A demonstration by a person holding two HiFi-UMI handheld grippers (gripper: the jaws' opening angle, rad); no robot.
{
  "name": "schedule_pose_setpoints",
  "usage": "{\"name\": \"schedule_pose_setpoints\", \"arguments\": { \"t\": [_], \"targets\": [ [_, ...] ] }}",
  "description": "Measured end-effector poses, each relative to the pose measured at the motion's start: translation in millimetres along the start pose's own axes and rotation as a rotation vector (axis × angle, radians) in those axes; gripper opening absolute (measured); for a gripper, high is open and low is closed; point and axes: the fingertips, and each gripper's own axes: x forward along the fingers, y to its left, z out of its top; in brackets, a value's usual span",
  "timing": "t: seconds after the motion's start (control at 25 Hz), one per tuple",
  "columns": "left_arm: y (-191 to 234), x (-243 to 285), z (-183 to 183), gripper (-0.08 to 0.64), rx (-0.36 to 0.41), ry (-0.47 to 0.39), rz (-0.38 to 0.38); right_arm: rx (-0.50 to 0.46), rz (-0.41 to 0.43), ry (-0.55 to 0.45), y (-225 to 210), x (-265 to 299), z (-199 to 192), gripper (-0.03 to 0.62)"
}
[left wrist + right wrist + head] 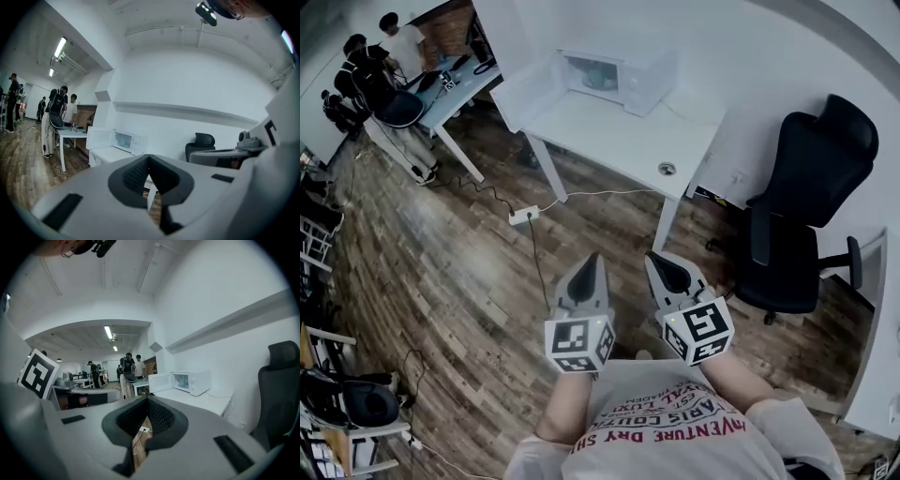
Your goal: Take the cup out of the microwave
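A white microwave (623, 75) stands at the back of a white table (619, 131), with its door (528, 89) swung open to the left. Inside the cavity shows a pale bluish cup (599, 76), small and blurred. My left gripper (592, 261) and right gripper (656, 259) are held side by side over the wooden floor, well short of the table. Both point toward it, shut and holding nothing. The left gripper view has the open microwave (123, 139) far beyond the shut left gripper (149, 157). In the right gripper view the microwave (191, 381) lies right of the shut right gripper (148, 400).
A black office chair (806, 206) stands right of the table. A power strip (523, 216) and its cable lie on the floor in front of the table's left leg. A small round thing (667, 169) sits near the table's front edge. People stand by a second table (459, 89) at far left.
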Motion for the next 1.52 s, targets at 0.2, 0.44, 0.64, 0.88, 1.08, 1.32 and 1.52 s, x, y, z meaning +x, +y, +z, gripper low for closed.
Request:
{"name": "schedule_pose_setpoints", "arguments": {
  "t": [0.2, 0.44, 0.64, 0.88, 1.08, 1.32, 1.52],
  "targets": [
    [6, 31, 2, 0.006, 0.006, 0.019, -0.002, 0.017, -0.014, 0.018, -24, 19, -2, 0.012],
    [27, 84, 1, 0.006, 0.013, 0.025, -0.038, 0.020, -0.060, 0.019, -56, 64, -5, 0.012],
    [65, 143, 15, 0.006, 0.029, 0.027, -0.089, 0.023, -0.108, 0.015, -79, 128, 6, 0.012],
    [139, 217, 50, 0.006, 0.038, 0.034, -0.137, 0.040, -0.151, 0.007, -94, 232, 35, 0.012],
    [202, 267, 70, 0.006, 0.050, 0.041, -0.163, 0.047, -0.175, 0.004, -101, 315, 52, 0.012],
    [255, 310, 77, 0.006, 0.046, 0.047, -0.175, 0.068, -0.195, 0.015, -115, 383, 57, 0.012],
    [284, 348, 75, 0.006, 0.034, 0.059, -0.165, 0.065, -0.190, 0.032, -132, 427, 57, 0.012]
  ]
}}
